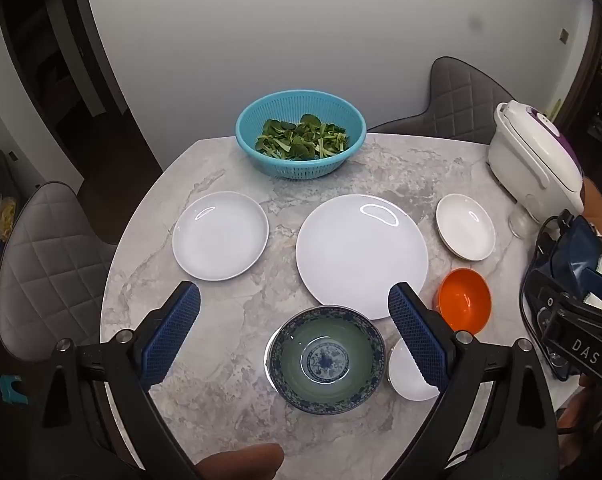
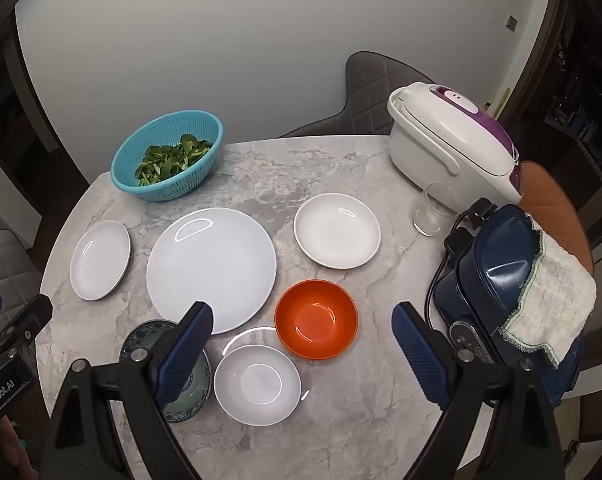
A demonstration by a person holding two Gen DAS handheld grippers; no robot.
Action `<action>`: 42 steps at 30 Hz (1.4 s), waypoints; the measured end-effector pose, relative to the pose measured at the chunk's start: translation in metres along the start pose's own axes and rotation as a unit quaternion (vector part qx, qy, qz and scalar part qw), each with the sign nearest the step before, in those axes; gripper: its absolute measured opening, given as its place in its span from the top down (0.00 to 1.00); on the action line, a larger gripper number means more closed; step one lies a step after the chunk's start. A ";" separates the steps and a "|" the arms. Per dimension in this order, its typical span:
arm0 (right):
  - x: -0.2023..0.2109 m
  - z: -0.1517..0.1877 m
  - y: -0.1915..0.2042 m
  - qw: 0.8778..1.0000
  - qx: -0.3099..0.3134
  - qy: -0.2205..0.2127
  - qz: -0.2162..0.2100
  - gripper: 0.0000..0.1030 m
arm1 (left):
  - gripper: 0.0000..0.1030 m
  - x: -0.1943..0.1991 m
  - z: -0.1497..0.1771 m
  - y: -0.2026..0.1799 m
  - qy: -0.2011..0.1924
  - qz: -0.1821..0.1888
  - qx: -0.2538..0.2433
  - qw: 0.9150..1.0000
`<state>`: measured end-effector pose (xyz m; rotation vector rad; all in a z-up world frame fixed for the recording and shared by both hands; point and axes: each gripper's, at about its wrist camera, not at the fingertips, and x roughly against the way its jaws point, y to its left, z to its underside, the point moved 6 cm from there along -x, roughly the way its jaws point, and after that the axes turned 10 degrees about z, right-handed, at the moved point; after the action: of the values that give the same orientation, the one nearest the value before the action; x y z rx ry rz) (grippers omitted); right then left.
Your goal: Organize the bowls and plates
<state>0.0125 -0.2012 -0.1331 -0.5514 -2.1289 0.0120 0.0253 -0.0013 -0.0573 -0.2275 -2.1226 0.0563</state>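
On the round marble table (image 1: 221, 400) lie a large white plate (image 1: 361, 254) (image 2: 211, 270), a medium white plate (image 1: 220, 236) (image 2: 99, 260) to its left and a small white plate (image 1: 465, 227) (image 2: 337, 231) to its right. Nearer stand a blue-patterned bowl (image 1: 327, 360) (image 2: 197, 384), a small white bowl (image 1: 407, 372) (image 2: 257, 385) and an orange bowl (image 1: 464, 300) (image 2: 316, 319). My left gripper (image 1: 295, 300) is open and empty above the patterned bowl. My right gripper (image 2: 303, 320) is open and empty above the orange and white bowls.
A teal colander of greens (image 1: 301, 134) (image 2: 167, 156) stands at the back. A white rice cooker (image 2: 453, 144), a glass (image 2: 431, 216) and a blue appliance with a towel (image 2: 513, 280) crowd the right side. Grey chairs (image 1: 49, 264) surround the table.
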 end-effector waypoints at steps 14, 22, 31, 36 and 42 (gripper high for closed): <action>0.001 0.000 -0.001 1.000 0.000 -0.003 0.003 0.10 | 0.07 -0.003 -0.001 -0.003 0.006 -0.003 -0.003 1.000; 0.001 0.001 -0.001 1.000 0.001 -0.003 0.005 0.10 | 0.07 -0.003 0.001 -0.004 0.008 -0.003 -0.003 1.000; 0.002 0.002 -0.002 1.000 0.001 -0.005 0.005 0.10 | 0.07 -0.005 0.003 -0.003 0.008 -0.002 -0.001 1.000; 0.002 0.001 -0.002 1.000 0.002 -0.005 0.006 0.10 | 0.07 -0.005 0.004 -0.003 0.009 -0.002 0.000 1.000; 0.002 0.001 -0.004 1.000 0.002 -0.006 0.006 0.10 | 0.07 -0.005 0.004 -0.003 0.009 -0.003 -0.001 1.000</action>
<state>0.0091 -0.2034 -0.1313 -0.5626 -2.1368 0.0264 0.0240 -0.0046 -0.0633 -0.2220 -2.1057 0.0493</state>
